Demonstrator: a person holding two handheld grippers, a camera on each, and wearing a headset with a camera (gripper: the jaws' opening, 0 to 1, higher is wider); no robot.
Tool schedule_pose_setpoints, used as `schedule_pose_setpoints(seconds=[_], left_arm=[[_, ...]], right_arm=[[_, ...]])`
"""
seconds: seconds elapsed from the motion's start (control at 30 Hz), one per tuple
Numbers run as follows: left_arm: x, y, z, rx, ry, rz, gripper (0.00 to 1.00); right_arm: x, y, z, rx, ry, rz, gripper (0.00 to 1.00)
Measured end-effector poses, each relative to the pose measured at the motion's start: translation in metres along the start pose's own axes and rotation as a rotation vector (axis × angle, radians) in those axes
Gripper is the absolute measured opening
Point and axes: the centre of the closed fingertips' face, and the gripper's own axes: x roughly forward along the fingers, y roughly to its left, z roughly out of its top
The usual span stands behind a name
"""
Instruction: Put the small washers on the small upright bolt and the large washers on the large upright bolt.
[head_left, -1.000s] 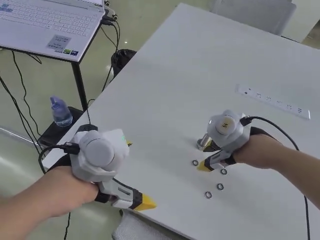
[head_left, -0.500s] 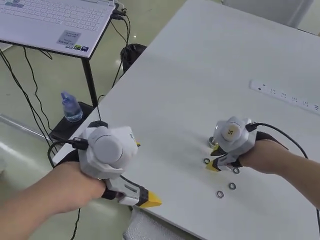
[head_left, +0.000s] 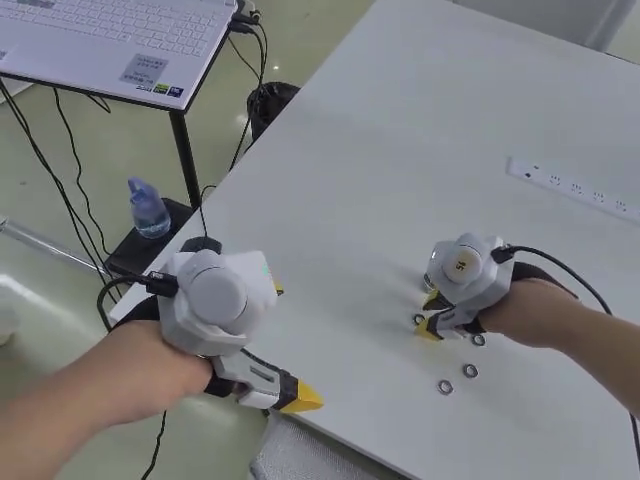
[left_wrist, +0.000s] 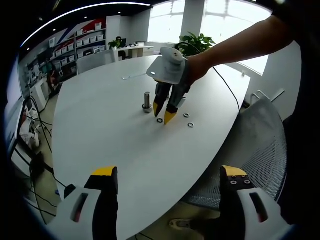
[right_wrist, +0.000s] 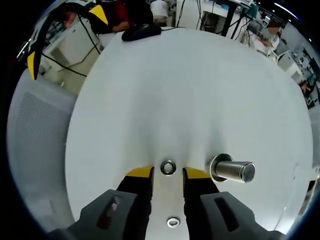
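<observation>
- Looks barely begun: count four washers (head_left: 470, 371) loose on table (head_left: 330, 180), near upright bolt (right_wrist: 232, 170).
- Cannot tell whether the wide ring at bolt's foot is a washer already threaded or the bolt's own head.
- Straddling nearest washer (right_wrist: 168, 167) with right gripper (right_wrist: 168, 172), just beside bolt; jaws apart, nothing pinched.
- Holding left gripper (left_wrist: 169, 171) at near table edge, jaws wide, empty.
- Left to do, probably: pinch, lift and thread each washer by size.
- No legible writing: stickers on laptop (head_left: 120, 40) and yellow mark on right gripper's cap too small to read.
</observation>
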Motion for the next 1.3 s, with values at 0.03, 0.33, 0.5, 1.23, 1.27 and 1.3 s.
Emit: schedule_pose_setpoints(seconds=[0.03,0.33,0.5,1.23,1.27,1.3], left_arm=[[0.0002,0.0001,0.0003,0.001,-0.001,0.001,0.83],[0.0016,-0.0006,0.0008,0.003,0.0,0.0,0.83],[0.0025,-0.0027,-0.0008,0.0,0.001,-0.004,0.82],[0.0009,-0.003,-0.006,-0.009,0.016,-0.007,0.79],[0.0011,-0.0026,-0.0056,-0.011,0.015,-0.006,0.79],[0.0013,-0.0023,-0.0054,-0.012,0.015,-0.006,0.79]], right_arm=[[-0.0001,0.0004,-0.0001,-0.002,0.0,-0.001,0.23],[-0.0005,0.0,0.0003,0.016,0.0,-0.006,0.2],[0.0003,-0.0003,0.0029,0.021,0.007,-0.012,0.17],[0.0003,0.0016,-0.0008,-0.095,0.036,0.023,0.15],[0.0002,0.0016,-0.0011,-0.092,0.035,0.025,0.15],[0.0,0.0015,-0.0016,-0.093,0.037,0.027,0.16]])
